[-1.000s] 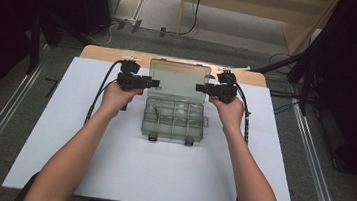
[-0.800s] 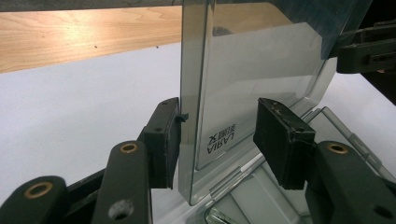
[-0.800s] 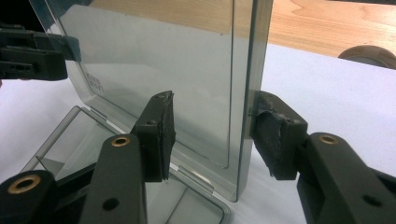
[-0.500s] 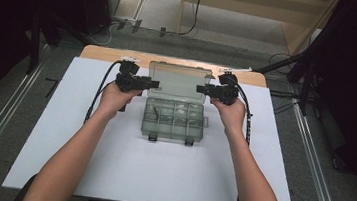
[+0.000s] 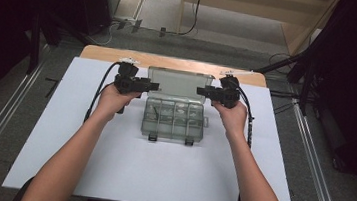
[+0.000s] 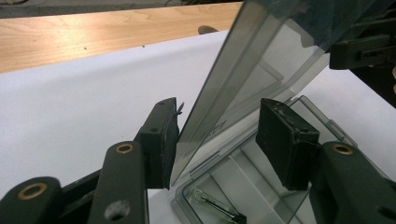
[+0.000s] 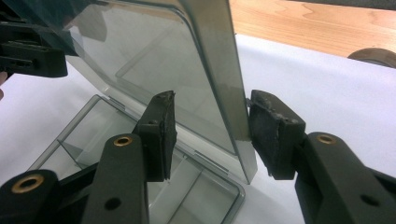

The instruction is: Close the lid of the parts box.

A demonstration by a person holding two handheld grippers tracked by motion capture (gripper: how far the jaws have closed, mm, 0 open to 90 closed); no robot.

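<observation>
I have the clear plastic compartment box (image 5: 173, 120) sitting in the middle of the white sheet (image 5: 108, 173) that covers the surface, with its hinged lid (image 5: 178, 83) raised and leaning away from me. My left gripper (image 5: 154, 86) is at the lid's left edge and my right gripper (image 5: 201, 91) at its right edge, both pointing inward toward each other. In the left gripper view the lid's edge (image 6: 219, 93) passes between the fingers (image 6: 161, 140); the outer pad sits just beside the plastic while the inner one stands clear of it, so the grip is released, and these fingers have just been opening. In the right gripper view the lid (image 7: 187, 70) again stands between the fingers (image 7: 275, 130), one pad touching or nearly touching the edge, the other apart from the pane, so nothing is clamped. A small dark-tipped glass piece (image 6: 217, 210) lies in one compartment near the left gripper.
</observation>
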